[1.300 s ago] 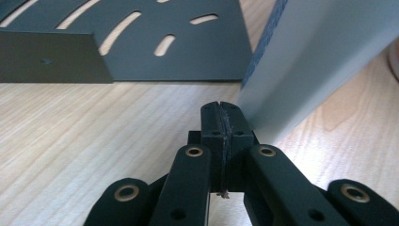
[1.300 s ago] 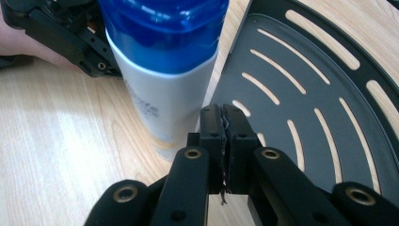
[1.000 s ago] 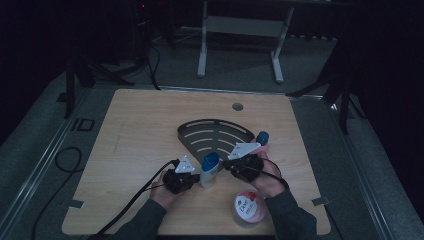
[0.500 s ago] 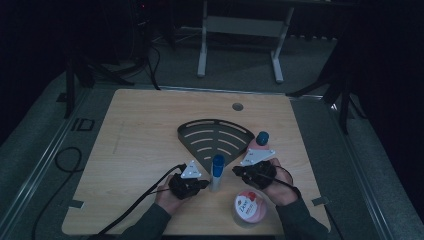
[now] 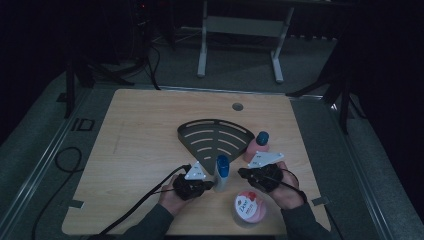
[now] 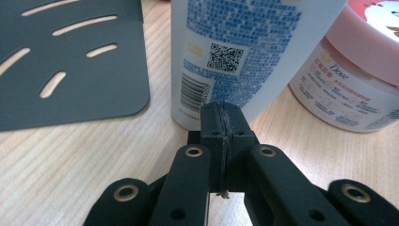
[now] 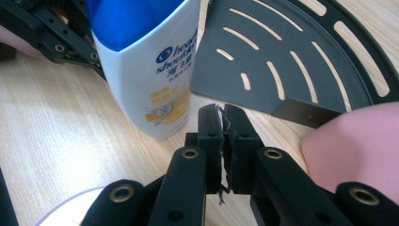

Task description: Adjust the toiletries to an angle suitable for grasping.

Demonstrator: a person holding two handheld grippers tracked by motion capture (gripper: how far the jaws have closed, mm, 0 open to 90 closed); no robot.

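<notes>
Shampoo stands upright on the worktop between my left gripper and right gripper, by the rack. Both jaws are pressed together, empty. I'd spread them first, then pinch low and square.

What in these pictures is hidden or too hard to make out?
- Shampoo bottle: its top is cut off by the upper edge in both gripper views.
- Pink bottle: label too small and dim in the high view; in the right gripper view it is a blurred pink mass at the edge.
- Jar: cut off by the right edge in the left gripper view; its small print is unreadable.
- Rack: its far corner runs past the frame.
</notes>
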